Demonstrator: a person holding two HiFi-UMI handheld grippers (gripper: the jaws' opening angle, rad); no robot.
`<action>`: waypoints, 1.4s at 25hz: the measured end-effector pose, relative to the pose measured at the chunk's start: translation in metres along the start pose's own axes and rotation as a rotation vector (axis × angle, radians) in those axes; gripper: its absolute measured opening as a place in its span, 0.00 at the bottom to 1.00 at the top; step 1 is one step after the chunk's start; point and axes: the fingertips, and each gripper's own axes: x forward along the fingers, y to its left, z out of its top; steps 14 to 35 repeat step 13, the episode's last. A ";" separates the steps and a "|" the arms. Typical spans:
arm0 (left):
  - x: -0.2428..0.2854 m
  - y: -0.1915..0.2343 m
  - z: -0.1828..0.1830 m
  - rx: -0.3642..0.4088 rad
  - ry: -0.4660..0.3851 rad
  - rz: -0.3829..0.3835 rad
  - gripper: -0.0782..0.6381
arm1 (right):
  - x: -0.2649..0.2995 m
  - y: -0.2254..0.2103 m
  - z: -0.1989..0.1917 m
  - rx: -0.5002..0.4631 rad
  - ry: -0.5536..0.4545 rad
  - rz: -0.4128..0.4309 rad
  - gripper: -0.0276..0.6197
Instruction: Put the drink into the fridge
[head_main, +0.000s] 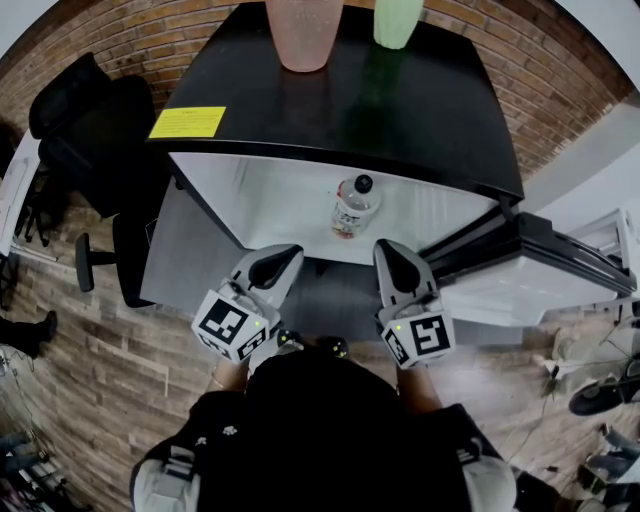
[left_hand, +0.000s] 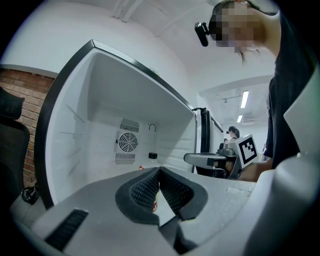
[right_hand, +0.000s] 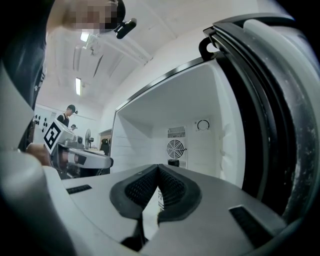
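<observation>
The drink, a clear bottle (head_main: 354, 205) with a black cap and a white and red label, stands inside the open fridge (head_main: 270, 195) on its white floor. Its cap (left_hand: 152, 155) shows above the jaws in the left gripper view. In the right gripper view the cap (right_hand: 173, 162) also shows above the jaws. Both grippers hang just outside the fridge opening, apart from the bottle. My left gripper (head_main: 287, 256) is shut with nothing held, its pads meeting (left_hand: 159, 172). My right gripper (head_main: 387, 250) is also shut and empty (right_hand: 158, 170).
The fridge door (head_main: 535, 262) stands open to the right. On the black fridge top (head_main: 330, 110) are a pink cup (head_main: 303, 32), a green cup (head_main: 396, 20) and a yellow sticker (head_main: 188, 122). A black office chair (head_main: 90, 140) stands to the left.
</observation>
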 end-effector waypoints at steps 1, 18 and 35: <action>0.000 0.000 0.000 0.001 0.000 0.001 0.11 | 0.000 0.000 0.000 0.000 -0.002 0.000 0.04; -0.003 0.003 0.002 -0.002 -0.004 0.002 0.11 | 0.004 0.004 0.000 0.000 0.004 0.001 0.04; -0.003 0.003 0.002 -0.002 -0.004 0.002 0.11 | 0.004 0.004 0.000 0.000 0.004 0.001 0.04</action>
